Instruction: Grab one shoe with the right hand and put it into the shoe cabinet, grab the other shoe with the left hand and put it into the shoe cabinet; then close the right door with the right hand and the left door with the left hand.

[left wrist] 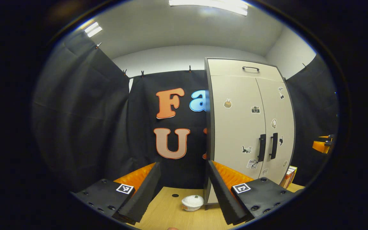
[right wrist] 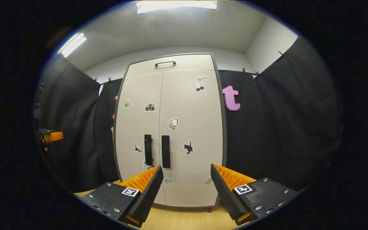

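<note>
The tall pale-grey shoe cabinet (right wrist: 171, 127) with black handles stood on the light wooden counter (left wrist: 168, 214), both doors closed (stickers dotted them). Left gripper (left wrist: 184, 188) and right gripper (right wrist: 186, 188) jaws gaped wide, empty.

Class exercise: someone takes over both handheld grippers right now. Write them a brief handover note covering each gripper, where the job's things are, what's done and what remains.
Left gripper: open, holding nothing, over the wooden table, left of the shoe cabinet.
Right gripper: open, holding nothing, facing the cabinet front.
Left door and right door: both shut, handles side by side.
A small white bowl sits on the table by the cabinet's corner.
Done: both doors closed; whether the shoes are inside cannot be told.
Left: nothing apparent; confirm the shoes if needed.
</note>
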The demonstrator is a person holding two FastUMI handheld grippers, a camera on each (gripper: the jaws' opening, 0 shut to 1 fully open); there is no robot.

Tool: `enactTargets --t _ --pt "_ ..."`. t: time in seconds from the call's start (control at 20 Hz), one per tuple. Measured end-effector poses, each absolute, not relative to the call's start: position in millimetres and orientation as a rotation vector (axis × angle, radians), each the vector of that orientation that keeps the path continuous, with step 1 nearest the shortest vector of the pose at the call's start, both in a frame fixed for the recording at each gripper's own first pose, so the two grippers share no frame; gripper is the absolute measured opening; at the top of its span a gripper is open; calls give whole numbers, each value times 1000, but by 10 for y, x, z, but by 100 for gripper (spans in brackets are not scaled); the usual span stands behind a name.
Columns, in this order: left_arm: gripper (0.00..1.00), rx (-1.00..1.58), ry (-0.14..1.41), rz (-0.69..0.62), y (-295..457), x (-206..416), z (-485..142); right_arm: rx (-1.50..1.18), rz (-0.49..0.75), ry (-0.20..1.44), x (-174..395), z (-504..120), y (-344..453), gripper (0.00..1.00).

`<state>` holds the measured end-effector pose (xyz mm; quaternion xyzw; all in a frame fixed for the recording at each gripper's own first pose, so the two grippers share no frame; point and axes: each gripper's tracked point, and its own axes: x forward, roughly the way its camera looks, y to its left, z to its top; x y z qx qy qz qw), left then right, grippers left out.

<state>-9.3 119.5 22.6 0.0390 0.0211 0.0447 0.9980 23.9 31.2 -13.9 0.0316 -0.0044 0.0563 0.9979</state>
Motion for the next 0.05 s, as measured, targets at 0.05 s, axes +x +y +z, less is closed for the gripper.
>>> enactTargets --t 0.05 --pt "96 73 50 89 1201 -83 198 64 114 -8 236 -138 307 92"
